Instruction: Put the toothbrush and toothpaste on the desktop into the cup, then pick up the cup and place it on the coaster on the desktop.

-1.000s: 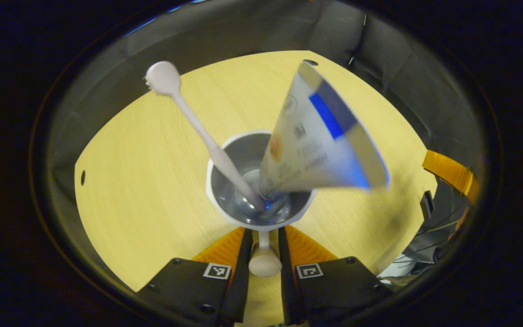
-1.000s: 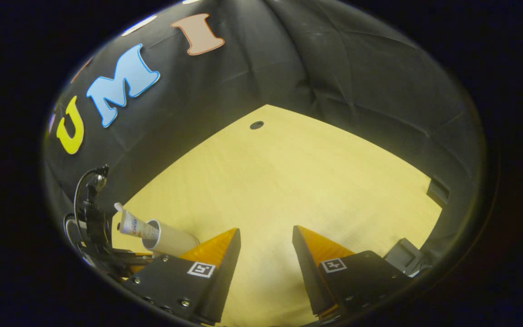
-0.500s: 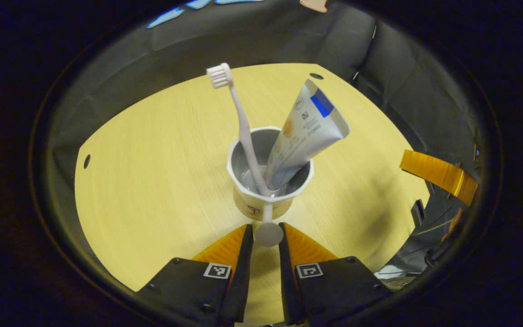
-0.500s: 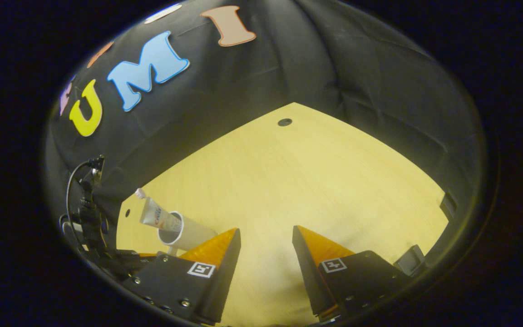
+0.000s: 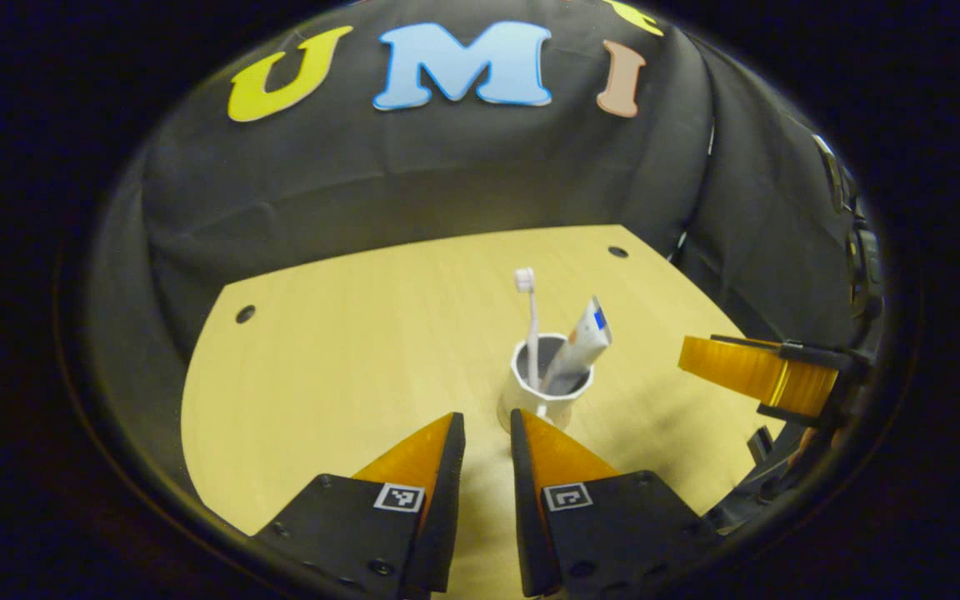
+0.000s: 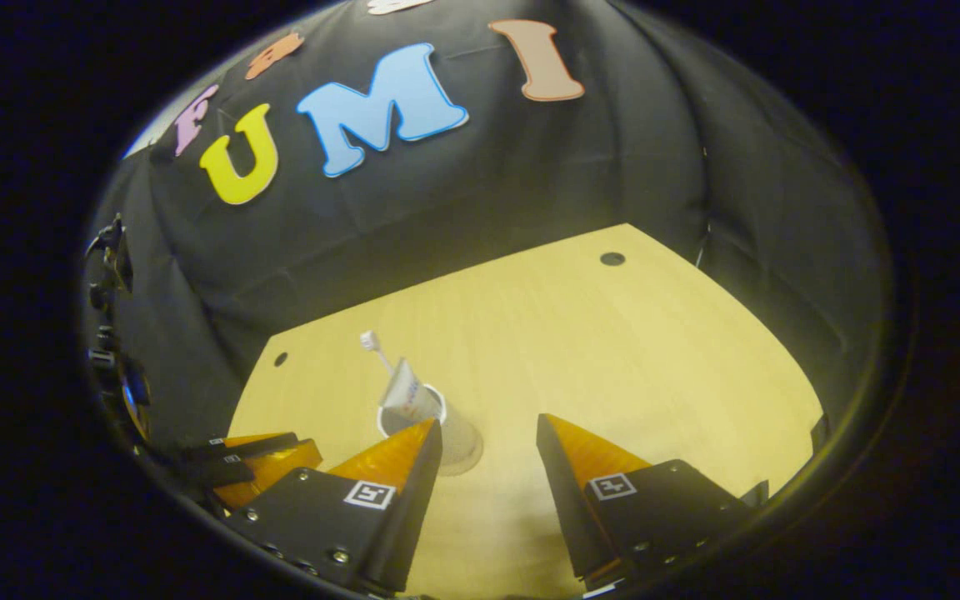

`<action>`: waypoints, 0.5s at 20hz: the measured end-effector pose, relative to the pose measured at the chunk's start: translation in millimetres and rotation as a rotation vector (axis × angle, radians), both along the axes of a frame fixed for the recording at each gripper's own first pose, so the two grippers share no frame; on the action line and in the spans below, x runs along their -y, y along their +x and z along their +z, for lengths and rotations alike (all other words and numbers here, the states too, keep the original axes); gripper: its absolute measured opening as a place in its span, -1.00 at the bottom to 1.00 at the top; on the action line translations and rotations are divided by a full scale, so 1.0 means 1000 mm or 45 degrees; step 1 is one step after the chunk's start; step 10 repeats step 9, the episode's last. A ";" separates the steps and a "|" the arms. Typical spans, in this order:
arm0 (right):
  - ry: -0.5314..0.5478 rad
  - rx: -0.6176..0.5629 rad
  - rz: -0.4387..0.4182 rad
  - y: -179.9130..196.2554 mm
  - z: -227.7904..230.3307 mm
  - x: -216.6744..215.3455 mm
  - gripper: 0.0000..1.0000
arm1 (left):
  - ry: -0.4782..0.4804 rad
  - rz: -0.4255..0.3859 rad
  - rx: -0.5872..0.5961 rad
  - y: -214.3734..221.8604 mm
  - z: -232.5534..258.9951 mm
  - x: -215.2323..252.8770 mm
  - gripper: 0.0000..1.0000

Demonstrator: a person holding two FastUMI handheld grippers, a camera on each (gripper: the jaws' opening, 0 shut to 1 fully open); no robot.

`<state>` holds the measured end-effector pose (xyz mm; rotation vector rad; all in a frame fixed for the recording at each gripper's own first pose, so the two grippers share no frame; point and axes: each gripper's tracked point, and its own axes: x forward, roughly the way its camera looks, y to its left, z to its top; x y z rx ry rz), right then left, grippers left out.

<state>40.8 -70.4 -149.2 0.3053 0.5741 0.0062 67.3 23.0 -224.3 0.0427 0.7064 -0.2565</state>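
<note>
In the left gripper view, the left tool has drawn back from the cup: half a second ago its fingers flanked the cup's handle, and now they stand clear of it, set close together with a narrow gap and nothing between them. The cup, which loomed large before, now stands upright farther off on the pale wooden surface, just beyond the fingertips. The toothbrush rises from it bristles up, and the toothpaste leans to the right beside it. The right tool shows at the right edge of the surface. Black cloth walls close the surface in behind and to the sides. In the right gripper view, the right tool hovers with its fingers spread apart and empty. The cup, earlier tilted in the air at the left edge, now stands on the surface just past the tool's left finger, white, with the toothbrush and toothpaste sticking out. The left tool lies low at the left. I can't make out a coaster under the cup.
</note>
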 end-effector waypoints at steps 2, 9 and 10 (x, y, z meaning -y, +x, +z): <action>-0.042 0.086 0.051 0.002 0.028 -0.014 0.39 | -0.022 0.078 0.119 0.004 0.030 -0.023 -0.17; -0.235 0.488 0.124 0.004 0.137 -0.042 0.38 | 0.023 0.244 0.571 -0.007 0.168 -0.082 -0.25; -0.235 0.488 0.124 0.004 0.137 -0.042 0.38 | 0.023 0.244 0.571 -0.007 0.168 -0.082 -0.25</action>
